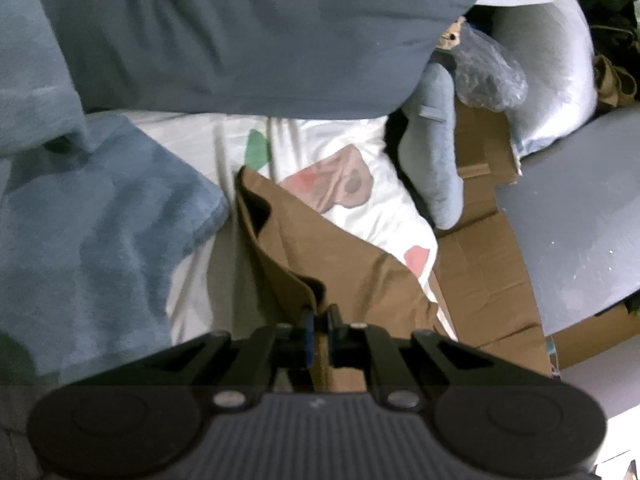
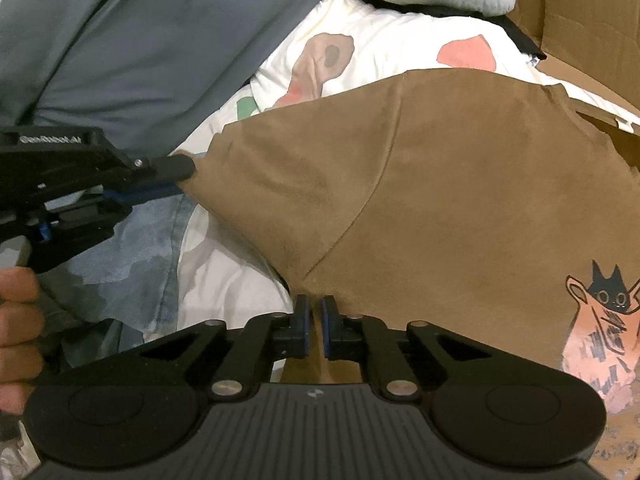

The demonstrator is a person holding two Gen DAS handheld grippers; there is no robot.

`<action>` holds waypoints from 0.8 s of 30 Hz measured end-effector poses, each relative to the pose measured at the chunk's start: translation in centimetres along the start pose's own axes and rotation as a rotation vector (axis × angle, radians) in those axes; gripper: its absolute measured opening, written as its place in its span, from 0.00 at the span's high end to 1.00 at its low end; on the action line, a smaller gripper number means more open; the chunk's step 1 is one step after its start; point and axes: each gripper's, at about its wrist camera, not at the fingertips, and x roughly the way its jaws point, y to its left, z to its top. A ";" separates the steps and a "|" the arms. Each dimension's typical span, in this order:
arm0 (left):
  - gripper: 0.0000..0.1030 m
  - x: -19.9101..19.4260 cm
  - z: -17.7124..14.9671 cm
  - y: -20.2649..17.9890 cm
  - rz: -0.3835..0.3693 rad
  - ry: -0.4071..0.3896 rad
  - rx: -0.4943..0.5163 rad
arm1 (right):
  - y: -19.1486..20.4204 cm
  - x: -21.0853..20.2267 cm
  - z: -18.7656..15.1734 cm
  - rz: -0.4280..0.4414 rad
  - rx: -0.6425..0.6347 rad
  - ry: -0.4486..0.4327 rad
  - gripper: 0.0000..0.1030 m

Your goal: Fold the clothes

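- Your left gripper (image 1: 319, 316) has its jaws drawn in narrow on a fold at the edge of the brown T-shirt (image 2: 420, 184); the right wrist view shows the same gripper (image 2: 182, 174) from the side, pinching a corner of the cloth at the shirt's left end.
- Your right gripper (image 2: 315, 307) also holds its jaws nearly together, clamped on the shirt's near edge, which runs down between the two pads.
- The brown T-shirt hangs stretched between the two grips over the bed, above a white bedsheet (image 2: 384, 48) printed with coloured shapes. A cat graphic (image 2: 600, 320) sits near the shirt's right side.
- A blue-grey pillow (image 1: 240, 32) lies beyond the shirt, a mottled blue towel (image 1: 92, 232) sits to the left of it, and flattened cardboard (image 1: 488, 264) lies beside the bed on the right.
- Judged stage: the shirt appears gripped at two points and ready to be spread or folded over; no finished fold is visible.
- Risk, slip: each grip seems to take only a thin margin of cloth. A sharp pull apart could draw the hem out of one pair of jaws and drop that side.
- Risk, uneven fold: the two grips are at different heights on the garment, so laying it down as it hangs would likely set a diagonal crease across the front.
- Risk, snag: the shirt's right portion reaches toward the cardboard; dragging it that way could pull it off the bed or catch it on the cardboard's edge.
- Risk, clutter: the towel just beside the left grip could be swept under the shirt.
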 end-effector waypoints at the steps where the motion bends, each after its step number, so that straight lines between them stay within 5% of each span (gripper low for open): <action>1: 0.94 0.0 -0.1 -0.2 -0.005 0.001 0.002 | 0.0 0.1 0.0 0.000 -0.003 -0.001 0.95; 24: 0.95 2.6 -2.3 -5.1 -0.148 0.203 0.189 | -1.8 2.8 -1.3 0.046 0.173 0.002 0.97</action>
